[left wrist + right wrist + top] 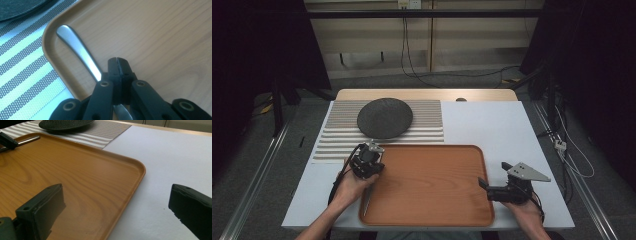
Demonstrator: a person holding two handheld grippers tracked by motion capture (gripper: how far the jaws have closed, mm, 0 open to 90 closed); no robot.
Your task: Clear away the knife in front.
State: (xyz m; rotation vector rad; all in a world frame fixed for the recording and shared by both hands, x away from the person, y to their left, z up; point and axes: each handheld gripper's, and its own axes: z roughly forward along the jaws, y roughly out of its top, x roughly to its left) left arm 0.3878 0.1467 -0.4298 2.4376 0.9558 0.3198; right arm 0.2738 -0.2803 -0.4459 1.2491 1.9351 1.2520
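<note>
Left gripper (117,61) pressed together, pinching nothing; the metal utensil handle (77,47) lies just beside its jaws, flat in the tray (447,172) along the left rim. Probably missed or released. Right gripper (496,181) spread at the tray's right edge, idle.

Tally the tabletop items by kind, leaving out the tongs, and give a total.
Wooden tray: 1
Dark round plate: 1
Striped placemat: 1
Metal cutlery piece, lying in the tray's left edge (type unclear): 1
Total: 4
</note>
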